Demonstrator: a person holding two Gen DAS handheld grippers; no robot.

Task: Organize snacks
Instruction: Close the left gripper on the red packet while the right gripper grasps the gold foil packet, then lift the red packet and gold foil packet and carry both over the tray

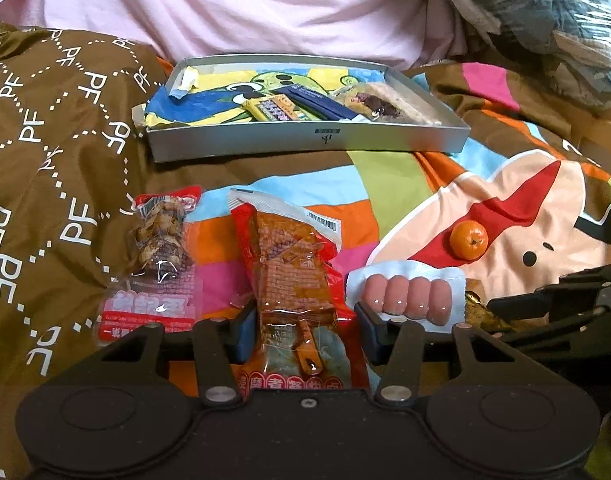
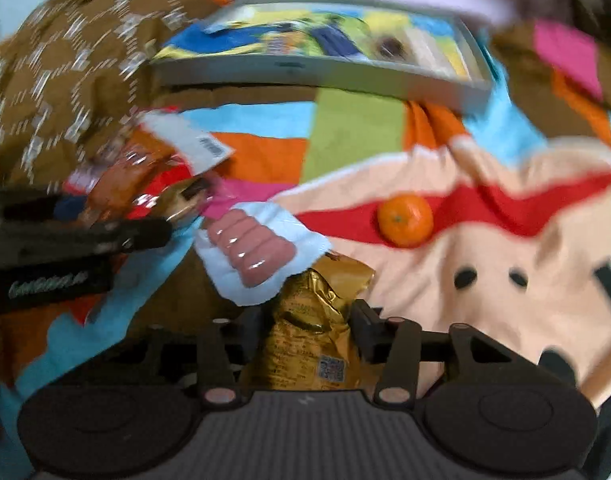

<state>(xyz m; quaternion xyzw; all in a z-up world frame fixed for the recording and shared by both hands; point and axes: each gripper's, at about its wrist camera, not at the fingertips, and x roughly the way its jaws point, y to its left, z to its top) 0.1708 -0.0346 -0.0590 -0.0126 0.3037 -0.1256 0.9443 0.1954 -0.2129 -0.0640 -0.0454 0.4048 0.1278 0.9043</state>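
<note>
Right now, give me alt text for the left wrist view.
The left gripper straddles a red snack packet lying on a colourful bedspread, its jaws on either side of it. A mushroom packet lies left, sausages and a tangerine right, and a grey tray of snacks sits beyond.

bedding: patterned quilt (image 1: 65, 128) | behind: pink cloth (image 1: 241, 4) | corner: plastic-wrapped bundle (image 1: 553, 12)

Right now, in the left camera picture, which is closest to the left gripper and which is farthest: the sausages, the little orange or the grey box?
From the left gripper:
1. Sausages, just to its right.
2. Orange, farther right on the blanket.
3. Grey box, at the back.
</note>
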